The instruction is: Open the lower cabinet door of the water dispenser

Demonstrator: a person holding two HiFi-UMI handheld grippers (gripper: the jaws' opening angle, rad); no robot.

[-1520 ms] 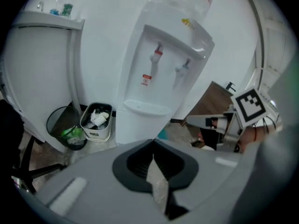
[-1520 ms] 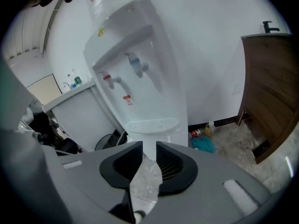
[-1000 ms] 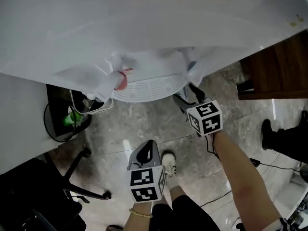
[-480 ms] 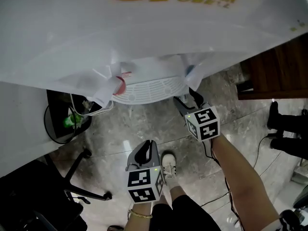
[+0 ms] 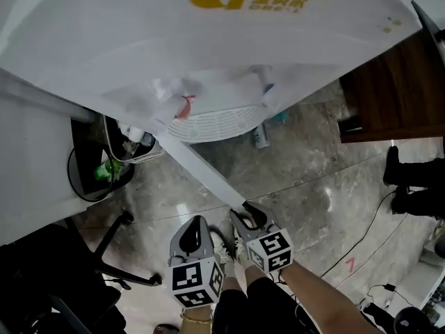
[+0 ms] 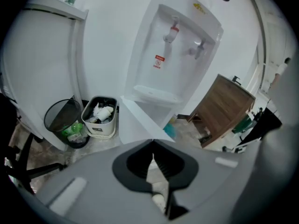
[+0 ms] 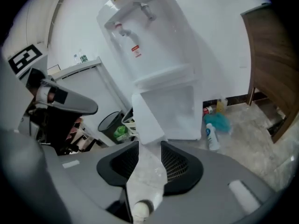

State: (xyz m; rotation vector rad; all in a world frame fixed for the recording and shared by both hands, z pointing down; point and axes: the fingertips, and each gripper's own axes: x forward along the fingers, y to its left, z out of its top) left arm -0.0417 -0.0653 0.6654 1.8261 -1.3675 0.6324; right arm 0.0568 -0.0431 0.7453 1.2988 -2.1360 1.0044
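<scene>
The white water dispenser (image 5: 208, 47) stands ahead, its taps and drip tray (image 5: 215, 125) seen from above. Its lower cabinet door (image 5: 201, 172) is swung out toward me. My right gripper (image 5: 243, 216) sits at the door's free edge. In the right gripper view the door (image 7: 145, 118) ends just ahead of the right gripper (image 7: 149, 146). Its jaws are closing, with only floor showing through the gap. The open cabinet (image 7: 177, 108) looks bare inside. My left gripper (image 5: 194, 229) hangs shut and holds nothing, lower left of the door; the left gripper view shows the door (image 6: 135, 125) past its tips (image 6: 153, 146).
A black bin (image 5: 97, 169) and a white bin (image 5: 135, 145) stand left of the dispenser. A spray bottle (image 5: 261, 136) lies by its right foot. A brown wooden cabinet (image 5: 396, 89) is at the right, a person's shoes (image 5: 410, 179) beyond it. A chair base (image 5: 118, 256) is at lower left.
The right gripper came back from the dispenser's front toward me, and the lower door now stands swung open with it. The left gripper shifted slightly. The head view tilted up.
</scene>
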